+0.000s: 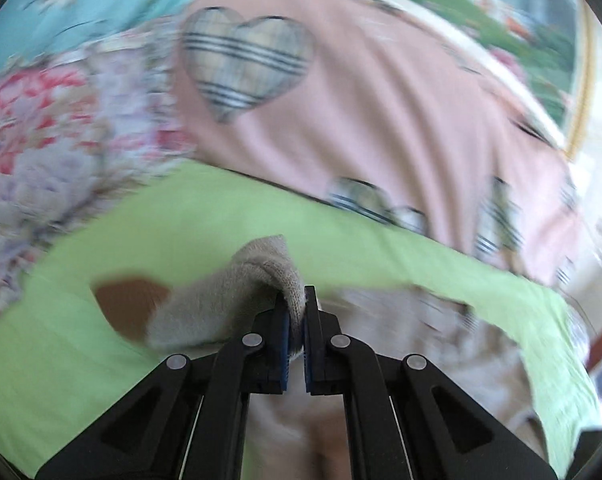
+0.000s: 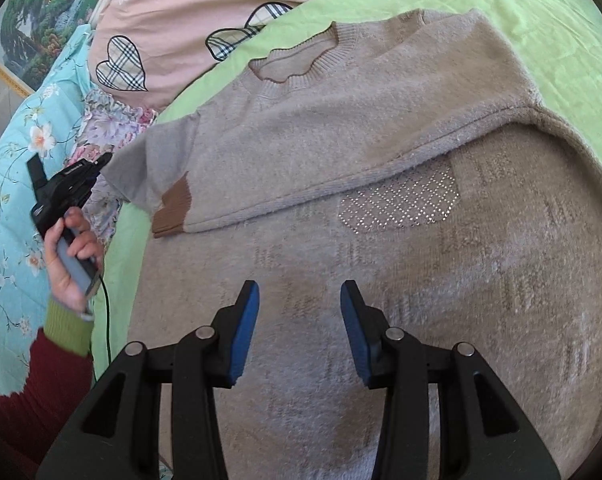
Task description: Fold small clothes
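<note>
A beige knit sweater [image 2: 341, 128] lies spread on a light green sheet [image 2: 541, 8], with a rhinestone patch [image 2: 401, 204] on its front. One sleeve with a brown cuff [image 2: 173, 208] is folded across the body. My left gripper [image 1: 297, 308] is shut on a fold of the sweater's sleeve [image 1: 237, 296] and lifts it; the brown cuff [image 1: 129, 300] hangs beside it. In the right wrist view the left gripper [image 2: 101, 162] sits at the sweater's left shoulder edge. My right gripper [image 2: 300, 292] is open and empty just above the sweater's lower body.
A pink quilt with plaid hearts [image 2: 173, 20] lies beyond the sheet. A turquoise floral blanket [image 2: 9, 168] and a flowered cloth [image 2: 109, 120] lie at the left. A framed landscape picture [image 2: 33, 20] hangs behind.
</note>
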The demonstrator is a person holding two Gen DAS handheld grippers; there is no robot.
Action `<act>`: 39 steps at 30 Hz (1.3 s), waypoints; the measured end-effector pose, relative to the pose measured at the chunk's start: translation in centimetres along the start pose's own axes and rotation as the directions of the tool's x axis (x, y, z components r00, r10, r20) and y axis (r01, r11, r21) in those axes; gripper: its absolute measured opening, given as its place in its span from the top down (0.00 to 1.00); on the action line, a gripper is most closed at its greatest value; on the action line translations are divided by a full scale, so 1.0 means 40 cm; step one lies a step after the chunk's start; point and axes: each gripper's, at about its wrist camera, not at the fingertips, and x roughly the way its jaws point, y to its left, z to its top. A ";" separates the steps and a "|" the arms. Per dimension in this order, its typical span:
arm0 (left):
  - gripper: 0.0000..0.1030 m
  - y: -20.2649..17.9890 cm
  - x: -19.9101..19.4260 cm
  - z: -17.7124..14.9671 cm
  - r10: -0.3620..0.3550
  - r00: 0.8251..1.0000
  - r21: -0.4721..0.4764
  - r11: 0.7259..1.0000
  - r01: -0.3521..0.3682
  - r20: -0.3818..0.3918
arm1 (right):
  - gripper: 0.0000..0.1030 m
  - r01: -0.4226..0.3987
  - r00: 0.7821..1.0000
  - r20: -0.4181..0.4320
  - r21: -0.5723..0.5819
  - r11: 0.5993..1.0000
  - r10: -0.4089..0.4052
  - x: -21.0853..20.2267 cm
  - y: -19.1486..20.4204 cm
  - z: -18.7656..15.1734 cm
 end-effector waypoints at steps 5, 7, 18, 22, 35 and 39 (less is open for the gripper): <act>0.97 -0.181 -0.009 -0.105 -0.151 0.987 0.082 0.984 0.156 -0.058 | 0.57 -0.002 0.999 0.039 0.033 0.999 0.000 -0.029 -0.018 -0.011; 0.97 -0.248 0.002 -0.159 -0.185 0.978 0.110 0.974 0.196 -0.100 | 0.57 0.003 0.999 0.053 0.045 0.999 -0.005 -0.042 -0.030 -0.009; 0.85 -0.394 0.105 -0.389 -0.205 0.908 0.196 0.937 0.290 -0.365 | 0.57 0.021 0.993 0.115 0.085 0.996 -0.031 -0.077 -0.077 0.033; 0.64 -0.351 0.056 -0.400 -0.228 0.897 0.167 0.936 0.309 -0.379 | 0.57 0.025 0.990 0.135 0.035 0.999 -0.030 -0.077 -0.053 0.076; 0.60 -0.021 -0.069 -0.308 0.014 0.956 0.122 0.992 0.023 -0.294 | 0.52 0.041 0.996 0.085 -0.477 0.878 0.000 0.091 0.246 0.135; 0.60 0.039 -0.033 -0.284 0.111 0.944 0.140 0.988 -0.070 -0.311 | 0.51 0.106 0.994 0.086 -0.692 0.714 -0.065 0.168 0.339 0.097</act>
